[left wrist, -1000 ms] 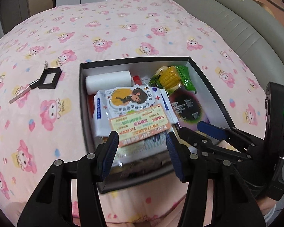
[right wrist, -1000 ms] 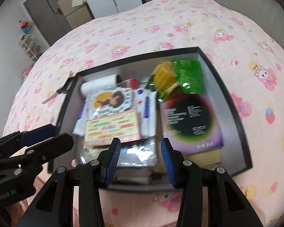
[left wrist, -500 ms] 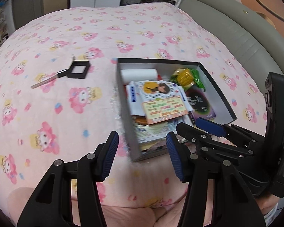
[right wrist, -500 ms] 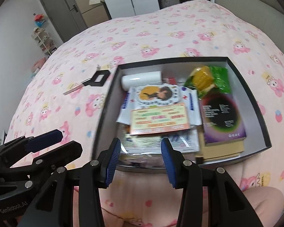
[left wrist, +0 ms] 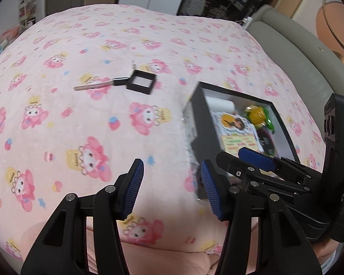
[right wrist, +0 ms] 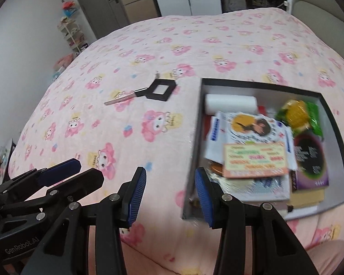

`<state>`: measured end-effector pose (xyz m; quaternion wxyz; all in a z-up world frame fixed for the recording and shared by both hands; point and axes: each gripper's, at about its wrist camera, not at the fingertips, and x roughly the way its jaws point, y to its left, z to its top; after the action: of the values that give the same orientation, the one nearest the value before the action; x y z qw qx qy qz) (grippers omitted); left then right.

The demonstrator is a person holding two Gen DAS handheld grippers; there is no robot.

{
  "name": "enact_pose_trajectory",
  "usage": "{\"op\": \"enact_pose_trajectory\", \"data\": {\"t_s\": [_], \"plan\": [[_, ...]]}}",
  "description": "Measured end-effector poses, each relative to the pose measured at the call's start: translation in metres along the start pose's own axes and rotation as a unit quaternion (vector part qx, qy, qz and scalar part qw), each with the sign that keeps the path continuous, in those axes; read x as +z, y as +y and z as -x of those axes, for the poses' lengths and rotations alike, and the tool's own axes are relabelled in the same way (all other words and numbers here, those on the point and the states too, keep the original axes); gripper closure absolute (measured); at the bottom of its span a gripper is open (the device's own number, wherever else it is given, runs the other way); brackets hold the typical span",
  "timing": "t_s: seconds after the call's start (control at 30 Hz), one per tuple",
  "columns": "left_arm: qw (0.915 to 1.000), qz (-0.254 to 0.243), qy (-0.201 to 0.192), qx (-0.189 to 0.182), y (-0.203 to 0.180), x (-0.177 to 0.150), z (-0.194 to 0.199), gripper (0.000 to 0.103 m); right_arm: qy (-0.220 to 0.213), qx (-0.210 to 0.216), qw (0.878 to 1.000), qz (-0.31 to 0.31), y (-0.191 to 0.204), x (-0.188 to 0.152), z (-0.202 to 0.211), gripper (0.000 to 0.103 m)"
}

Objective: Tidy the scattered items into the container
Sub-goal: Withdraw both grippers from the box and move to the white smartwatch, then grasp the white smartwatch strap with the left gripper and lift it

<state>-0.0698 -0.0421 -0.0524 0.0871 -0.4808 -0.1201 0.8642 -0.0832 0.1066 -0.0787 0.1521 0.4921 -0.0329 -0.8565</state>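
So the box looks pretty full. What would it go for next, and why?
Probably the left gripper should reach forward to the black-handled tool. It is the only item seen lying on the blanket outside the box, and both sets of jaws are open and empty.

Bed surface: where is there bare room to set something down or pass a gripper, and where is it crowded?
The blanket lies bare left of the box, apart from the magnifier beyond the open left gripper. The stretch between the magnifier and the open right gripper is free. The box is crowded, with a tissue pack on top and a white roll at its far wall.
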Motion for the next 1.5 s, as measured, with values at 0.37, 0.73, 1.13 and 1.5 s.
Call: {"op": "enact_pose_trajectory", "data": {"t_s": [0.37,0.73,1.13,1.5], "plan": [[0.9976,0.066,-0.019,-0.001,0.070,0.057,-0.036,0.050,0.031,0.022,0.999,-0.021,0.029,0.057,-0.060,0.063],[0.9862,0.162,-0.003,0.033,0.141,0.141,-0.127,0.051,0.054,0.005,0.997,-0.052,0.044,0.131,-0.151,0.063],[0.9751,0.217,0.039,-0.022,0.194,0.173,-0.224,0.053,0.074,-0.045,0.996,-0.023,0.050,0.196,-0.236,0.063],[0.9437,0.274,0.140,-0.121,0.203,0.149,-0.242,0.055,0.094,-0.050,0.994,-0.033,0.052,0.178,-0.257,0.063]]}}
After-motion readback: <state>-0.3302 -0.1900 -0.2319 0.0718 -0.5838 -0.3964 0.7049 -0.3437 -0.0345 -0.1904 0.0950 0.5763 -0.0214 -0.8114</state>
